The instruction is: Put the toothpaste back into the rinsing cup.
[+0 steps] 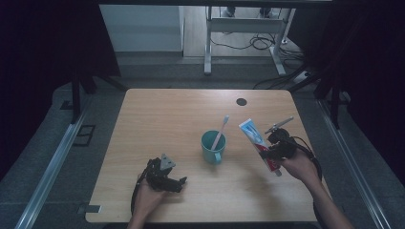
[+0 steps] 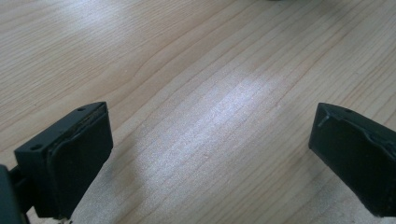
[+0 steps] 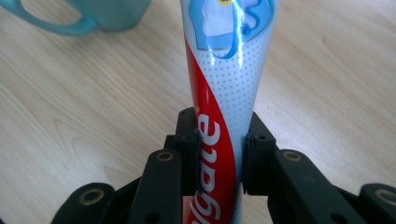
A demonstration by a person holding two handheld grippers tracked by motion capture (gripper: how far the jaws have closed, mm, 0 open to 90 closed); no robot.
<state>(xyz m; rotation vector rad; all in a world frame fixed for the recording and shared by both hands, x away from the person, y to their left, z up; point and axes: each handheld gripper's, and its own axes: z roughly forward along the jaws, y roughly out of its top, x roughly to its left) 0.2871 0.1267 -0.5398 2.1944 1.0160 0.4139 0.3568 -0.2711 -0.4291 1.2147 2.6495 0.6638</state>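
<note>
A toothpaste tube, white and blue with a red band, is held off the table at the right, slanting up and away. My right gripper is shut on it near its lower end. In the right gripper view the tube runs up between the two pads, which press on its sides. A teal mug stands at the middle of the table with a toothbrush leaning in it; the mug sits at the top left of that view. My left gripper rests low at the front left, open over bare wood.
The wooden table has a round black cable hole near its far edge. Metal rails run along the floor on both sides. A white desk frame with cables stands beyond the table.
</note>
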